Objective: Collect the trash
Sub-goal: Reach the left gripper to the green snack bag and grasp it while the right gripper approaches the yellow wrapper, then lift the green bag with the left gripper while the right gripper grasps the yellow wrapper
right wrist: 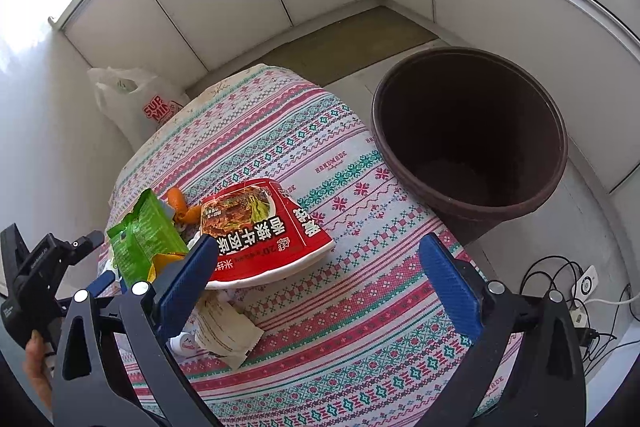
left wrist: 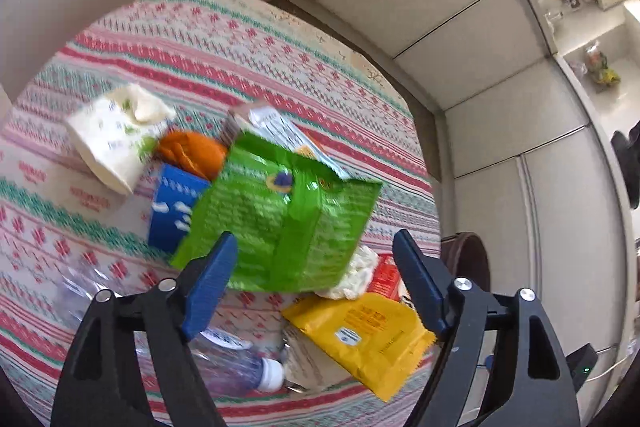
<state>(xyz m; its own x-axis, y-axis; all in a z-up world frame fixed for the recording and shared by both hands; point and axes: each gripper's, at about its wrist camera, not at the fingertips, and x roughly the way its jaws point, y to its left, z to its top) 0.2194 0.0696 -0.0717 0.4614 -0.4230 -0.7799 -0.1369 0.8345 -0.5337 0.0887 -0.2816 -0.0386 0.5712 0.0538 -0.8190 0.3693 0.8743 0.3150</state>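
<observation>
A pile of trash lies on the patterned tablecloth (left wrist: 280, 47). In the left wrist view I see a green snack bag (left wrist: 280, 223), a yellow packet (left wrist: 372, 335), a blue box (left wrist: 176, 207), a white tissue pack (left wrist: 116, 135), orange peel (left wrist: 192, 151) and a clear bottle (left wrist: 236, 363). My left gripper (left wrist: 316, 259) is open just above the green bag. In the right wrist view a red noodle bowl (right wrist: 264, 231) lies tipped beside the green bag (right wrist: 144, 239). My right gripper (right wrist: 320, 263) is open and empty, near the bowl.
A dark brown bin (right wrist: 472, 135) stands on the floor right of the table. A white plastic bag (right wrist: 136, 99) leans at the far table edge against the wall. Cables and a plug (right wrist: 580, 287) lie on the floor at right. White cabinets surround the table.
</observation>
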